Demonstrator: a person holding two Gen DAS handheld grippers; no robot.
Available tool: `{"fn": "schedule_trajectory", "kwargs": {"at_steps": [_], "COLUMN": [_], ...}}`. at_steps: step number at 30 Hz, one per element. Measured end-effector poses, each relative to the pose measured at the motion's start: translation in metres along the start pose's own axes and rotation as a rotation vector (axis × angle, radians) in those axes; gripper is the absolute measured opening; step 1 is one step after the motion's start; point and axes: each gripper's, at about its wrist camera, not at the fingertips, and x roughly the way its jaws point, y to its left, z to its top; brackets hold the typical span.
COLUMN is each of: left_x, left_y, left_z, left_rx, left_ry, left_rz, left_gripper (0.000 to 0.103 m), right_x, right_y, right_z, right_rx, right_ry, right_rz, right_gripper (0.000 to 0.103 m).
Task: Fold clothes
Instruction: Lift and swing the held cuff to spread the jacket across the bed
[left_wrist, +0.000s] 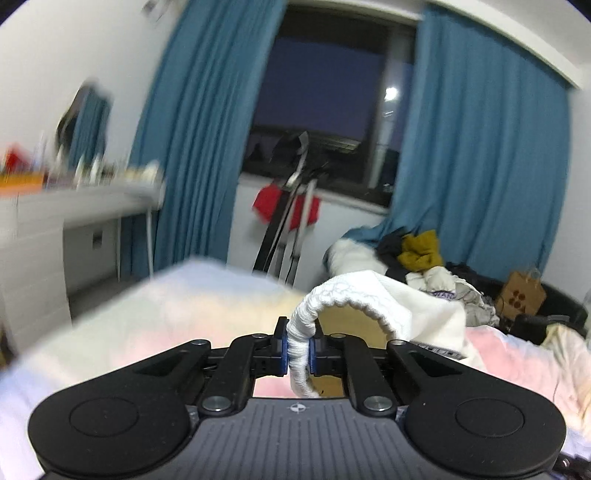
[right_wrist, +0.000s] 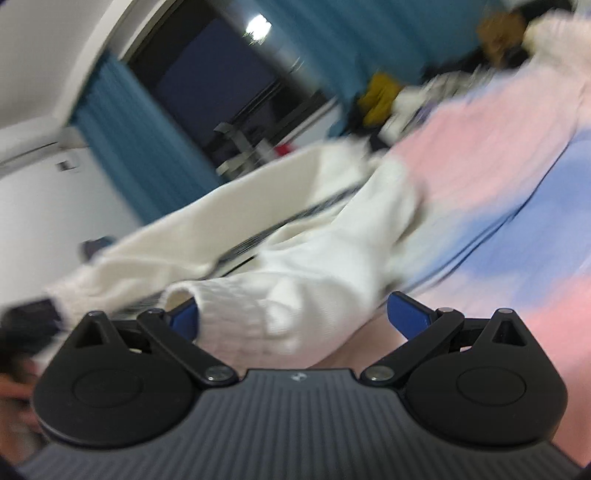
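Above the pink and blue bed (left_wrist: 517, 354), the left claw (left_wrist: 297, 350) is clenched on the ribbed white hem of a cream sweatshirt (left_wrist: 417, 306), holding that edge lifted off the bedding. Over on the blurred right wrist view, the right claw (right_wrist: 295, 317) is spread wide, the sweatshirt's ribbed cuff (right_wrist: 258, 310) lying between its blue pads (right_wrist: 406, 317), ungripped.

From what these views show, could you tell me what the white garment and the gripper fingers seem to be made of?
White garment: seems a soft matte knit, perhaps cotton; its hem is ribbed where the left gripper pinches it. Fingers of the right gripper: look like black rigid plastic with smooth blue pads, possibly rubber.
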Motion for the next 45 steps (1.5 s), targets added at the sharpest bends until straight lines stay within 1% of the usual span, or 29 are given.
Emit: {"fn": "schedule_trajectory", "kwargs": {"at_steps": [1,2,5,6,9,11,13,14,15,16,17,19,20,21,22,23,24,25,26,27,29,31,33,35,36,38,41,44,45], "left_x": [0.004,0.007,0.022,0.028,0.048,0.052,0.056,0.061,0.063,0.065,0.066,0.067,0.068,0.073,0.074,0.074,0.069,0.063,0.06,0.054,0.039,0.022,0.006,0.0,-0.002,-0.003,-0.001,0.016,0.027], "left_y": [0.015,0.026,0.051,0.058,0.074,0.084,0.093,0.096,0.1,0.104,0.108,0.112,0.114,0.112,0.114,0.115,0.118,0.121,0.119,0.119,0.121,0.123,0.125,0.12,0.119,0.117,0.097,0.074,0.065], "left_z": [-0.003,-0.005,-0.01,-0.012,-0.013,-0.015,-0.016,-0.017,-0.017,-0.017,-0.018,-0.019,-0.019,-0.018,-0.018,-0.019,-0.021,-0.023,-0.024,-0.026,-0.029,-0.033,-0.037,-0.036,-0.036,-0.036,-0.036,-0.043,-0.047], "left_rx": [-0.038,-0.054,-0.089,-0.106,-0.166,-0.195,-0.229,-0.241,-0.256,-0.271,-0.286,-0.311,-0.321,-0.331,-0.352,-0.372,-0.387,-0.401,-0.407,-0.408,-0.421,-0.443,-0.466,-0.501,-0.524,-0.542,-0.481,-0.413,-0.386], "left_ry": [0.025,0.041,0.101,0.128,0.18,0.199,0.219,0.228,0.239,0.251,0.262,0.281,0.289,0.3,0.315,0.33,0.338,0.346,0.349,0.352,0.352,0.345,0.336,0.319,0.312,0.303,0.279,0.317,0.341], "left_rz": [-0.001,0.0,0.005,0.005,0.007,0.005,-0.001,-0.001,-0.003,-0.005,-0.009,-0.015,-0.017,-0.022,-0.032,-0.044,-0.056,-0.067,-0.064,-0.066,-0.07,-0.075,-0.081,-0.122,-0.158,-0.215,-0.272,-0.305,-0.3], "left_gripper": [0.01,0.01,0.01,0.01,0.011,0.011,0.011,0.011,0.012,0.012,0.012,0.012,0.012,0.014,0.016,0.016,0.017,0.022,0.026,0.034,0.039,0.051,0.055,0.06,0.063,0.064,0.065,0.066,0.067], "right_x": [0.002,0.004,0.012,0.016,0.027,0.036,0.045,0.05,0.055,0.06,0.063,0.066,0.068,0.07,0.071,0.073,0.074,0.076,0.075,0.074,0.072,0.071,0.07,0.068,0.068,0.066,0.066,0.066,0.067], "right_y": [0.0,0.0,-0.004,-0.005,-0.009,-0.016,-0.021,-0.02,-0.017,-0.013,-0.011,-0.012,-0.013,-0.013,-0.014,-0.014,-0.015,-0.015,-0.015,-0.014,-0.01,-0.007,-0.004,0.0,0.001,0.005,0.006,0.004,0.004], "right_z": [-0.004,-0.009,-0.02,-0.024,-0.033,-0.038,-0.041,-0.042,-0.043,-0.045,-0.045,-0.044,-0.043,-0.042,-0.042,-0.041,-0.04,-0.04,-0.038,-0.037,-0.035,-0.033,-0.032,-0.03,-0.029,-0.027,-0.026,-0.026,-0.026], "right_rx": [0.038,0.083,0.207,0.235,0.269,0.303,0.312,0.307,0.289,0.272,0.261,0.253,0.249,0.246,0.242,0.238,0.235,0.231,0.23,0.23,0.226,0.222,0.218,0.214,0.212,0.208,0.21,0.221,0.225], "right_ry": [0.032,0.057,0.122,0.139,0.172,0.201,0.228,0.242,0.259,0.276,0.287,0.293,0.297,0.3,0.303,0.307,0.31,0.313,0.312,0.308,0.309,0.309,0.309,0.309,0.309,0.309,0.308,0.307,0.306], "right_rz": [0.033,0.057,0.105,0.103,0.026,-0.032,-0.053,-0.045,-0.017,0.012,0.025,0.017,0.013,0.009,0.005,0.001,-0.003,-0.007,-0.009,-0.008,-0.007,-0.006,-0.005,-0.004,-0.003,-0.002,0.004,0.013,0.016], "right_gripper": [0.103,0.103,0.103,0.103,0.103,0.103,0.103,0.103,0.103,0.1,0.099,0.083,0.08,0.07,0.053,0.044,0.028,0.024,0.023,0.02,0.018,0.016,0.016,0.016,0.016,0.015,0.015,0.015,0.015]}}
